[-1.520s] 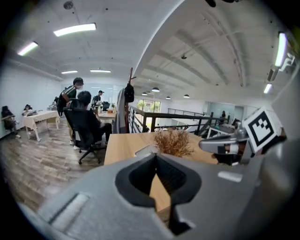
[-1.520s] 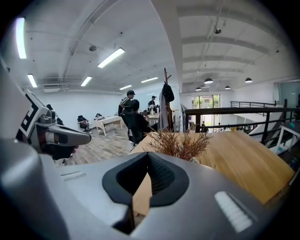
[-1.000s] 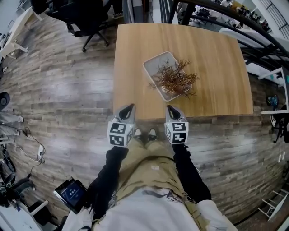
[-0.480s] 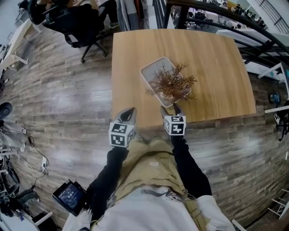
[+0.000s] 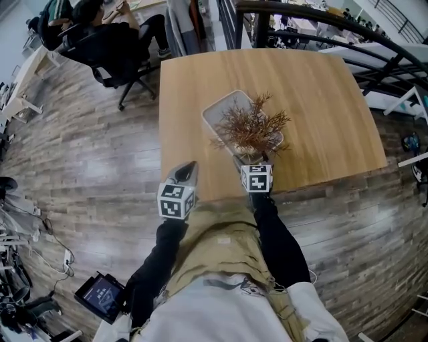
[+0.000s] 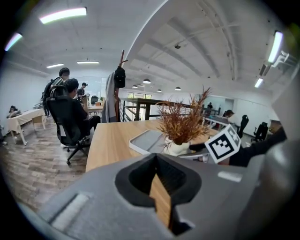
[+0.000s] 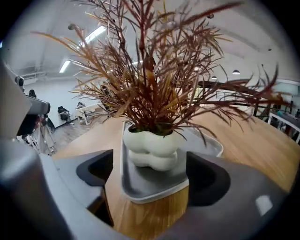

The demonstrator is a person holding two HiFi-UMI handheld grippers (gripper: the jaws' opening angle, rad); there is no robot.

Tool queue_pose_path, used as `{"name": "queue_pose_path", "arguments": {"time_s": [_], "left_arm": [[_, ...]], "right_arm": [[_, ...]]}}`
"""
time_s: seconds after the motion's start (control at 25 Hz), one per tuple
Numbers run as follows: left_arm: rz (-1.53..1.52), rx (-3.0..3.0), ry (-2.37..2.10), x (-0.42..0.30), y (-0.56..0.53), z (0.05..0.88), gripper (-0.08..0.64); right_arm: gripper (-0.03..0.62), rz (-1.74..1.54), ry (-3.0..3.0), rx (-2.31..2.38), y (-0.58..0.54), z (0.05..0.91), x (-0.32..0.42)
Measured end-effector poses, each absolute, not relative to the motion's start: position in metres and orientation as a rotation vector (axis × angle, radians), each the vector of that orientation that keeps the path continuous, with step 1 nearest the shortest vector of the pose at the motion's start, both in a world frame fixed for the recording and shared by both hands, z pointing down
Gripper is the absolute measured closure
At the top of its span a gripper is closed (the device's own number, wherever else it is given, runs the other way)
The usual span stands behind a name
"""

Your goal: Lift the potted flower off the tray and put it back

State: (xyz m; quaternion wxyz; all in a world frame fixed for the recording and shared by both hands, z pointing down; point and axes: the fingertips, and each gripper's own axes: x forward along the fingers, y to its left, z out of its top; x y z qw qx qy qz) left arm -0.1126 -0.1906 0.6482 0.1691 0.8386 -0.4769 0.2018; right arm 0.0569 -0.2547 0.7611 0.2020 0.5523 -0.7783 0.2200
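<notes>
The potted flower [image 5: 251, 130], a lumpy white pot [image 7: 152, 147] with reddish-brown dry sprigs, stands on the near end of a pale grey tray [image 5: 219, 110] on the wooden table [image 5: 321, 100]. My right gripper [image 5: 249, 160] is open at the tray's near corner; its jaws have just been opening. In the right gripper view the tray's rim [image 7: 140, 187] lies between the jaws and the pot sits just beyond them, untouched. My left gripper [image 5: 186, 172] is shut and holds nothing, over the table's near edge left of the tray. In the left gripper view, pot [image 6: 177, 147] and tray [image 6: 146, 139] lie ahead to the right.
A person sits on a black office chair [image 5: 107, 47] beyond the table's far left corner. A dark railing [image 5: 301, 13] runs behind the table. A small screen device [image 5: 100, 297] lies on the wood floor at lower left. The table's right half [image 5: 334, 133] is bare wood.
Both grippers moved forward and down toward the table. The right one reached the tray's near corner and its jaws spread apart; the left stayed shut.
</notes>
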Motion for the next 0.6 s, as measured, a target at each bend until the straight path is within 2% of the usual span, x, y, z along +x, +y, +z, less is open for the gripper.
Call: {"name": "queue_pose_path", "arguments": {"time_s": [0.4, 0.6], "left_arm": [[0.602, 2.395, -1.37, -0.123, -0.203, 0.664, 0.558], [0.595, 2.384, -1.4, -0.125, -0.195, 0.66, 0.558]], "right_arm": [[0.1, 0.539, -2.088, 1.562, -0.299, 0.778, 0.053], [0.133, 0.511, -2.034, 1.559, -0.29, 0.778, 0.065]]}}
